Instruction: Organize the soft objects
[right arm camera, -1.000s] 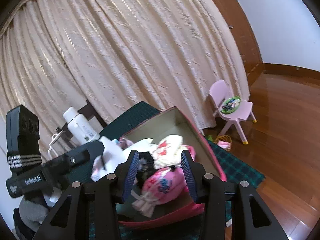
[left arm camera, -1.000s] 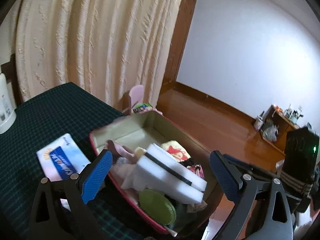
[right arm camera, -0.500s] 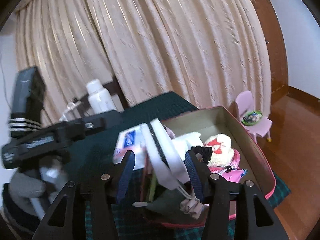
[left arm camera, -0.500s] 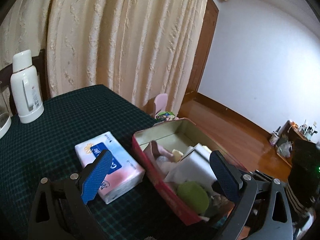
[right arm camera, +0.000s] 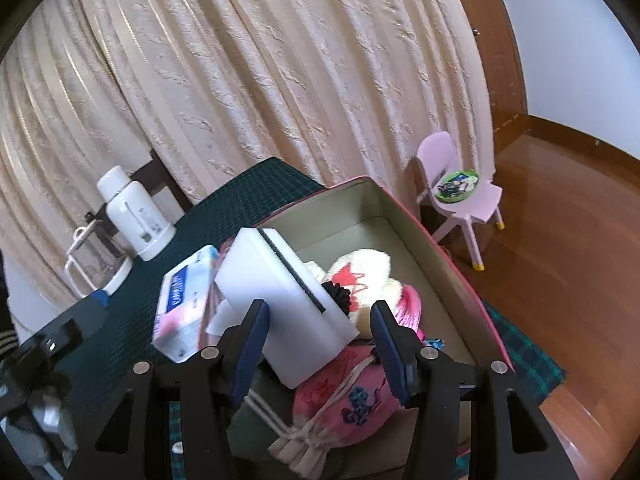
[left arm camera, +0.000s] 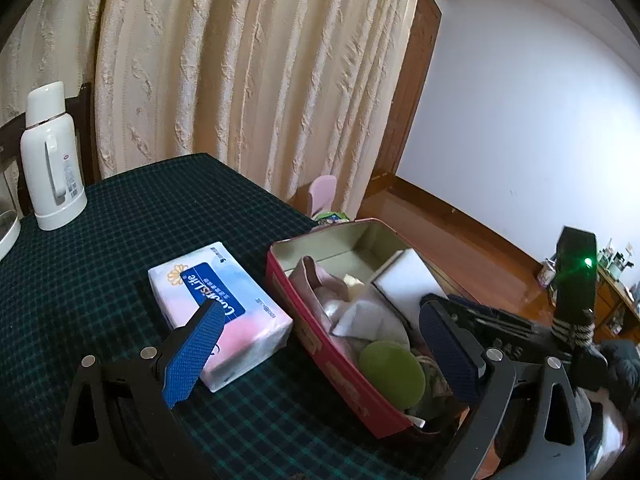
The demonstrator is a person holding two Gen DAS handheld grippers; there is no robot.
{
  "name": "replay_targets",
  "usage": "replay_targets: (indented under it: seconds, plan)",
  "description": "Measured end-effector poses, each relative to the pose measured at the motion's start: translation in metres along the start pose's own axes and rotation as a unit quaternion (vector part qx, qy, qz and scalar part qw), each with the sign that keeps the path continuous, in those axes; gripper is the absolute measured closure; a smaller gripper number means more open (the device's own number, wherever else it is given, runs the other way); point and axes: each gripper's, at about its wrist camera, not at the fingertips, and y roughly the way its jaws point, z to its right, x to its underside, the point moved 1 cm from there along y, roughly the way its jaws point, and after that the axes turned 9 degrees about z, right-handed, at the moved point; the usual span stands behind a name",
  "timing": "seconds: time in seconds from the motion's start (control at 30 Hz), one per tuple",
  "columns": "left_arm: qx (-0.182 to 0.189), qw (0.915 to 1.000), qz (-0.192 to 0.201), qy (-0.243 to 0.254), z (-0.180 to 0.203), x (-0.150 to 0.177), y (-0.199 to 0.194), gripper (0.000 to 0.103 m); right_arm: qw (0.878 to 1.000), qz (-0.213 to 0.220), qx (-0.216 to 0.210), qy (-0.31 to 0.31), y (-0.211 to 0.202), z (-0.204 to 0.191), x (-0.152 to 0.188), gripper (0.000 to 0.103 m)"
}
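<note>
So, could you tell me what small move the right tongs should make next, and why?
Probably close the right tongs on the white foam block. Their jaws have just been opening and now stand either side of the block without pressing it, while it sits tilted on the soft items in the red box.

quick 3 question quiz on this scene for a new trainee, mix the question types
1. True or false: the tissue pack lies inside the red tin.
2. What stands at the table's far corner? A) white thermos B) green bottle C) lamp
3. Which gripper has the white foam block between its fingers?

Key:
1. False; it lies on the tablecloth beside the tin.
2. A, the white thermos.
3. The right gripper; the left gripper is open.
</note>
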Motion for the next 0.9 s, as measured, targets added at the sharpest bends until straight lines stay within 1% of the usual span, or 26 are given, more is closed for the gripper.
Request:
replay_targets:
  seconds: [0.1,0.27,0.43,0.53,0.7,0.9]
  plan:
    - [0.002,1.0000,-0.004,0.002,0.002,0.002,0.000,0.005,1.000,-0.007,0.018,-0.005,0.007,0.000,-0.001,0.047]
    - [0.006,0.9999,-0.009,0.006,0.007,0.008,0.000,0.005,1.000,-0.012,0.028,-0.003,0.013,0.002,-0.003,0.047]
    - [0.006,0.9999,-0.013,0.007,0.008,0.013,0.000,0.005,0.999,-0.007,0.041,-0.015,0.016,0.001,-0.004,0.042]
    - [0.005,0.9998,-0.016,0.006,0.008,0.018,-0.002,0.005,0.999,-0.008,0.040,-0.012,0.013,0.002,-0.005,0.042]
    - [0.002,0.9998,-0.018,0.005,0.008,0.023,-0.005,0.002,1.000,-0.003,0.022,0.001,0.000,0.006,-0.003,0.040]
    - [-0.005,0.9999,-0.014,0.005,0.008,0.023,-0.008,0.002,0.999,0.030,0.012,-0.019,-0.024,-0.003,-0.004,0.040]
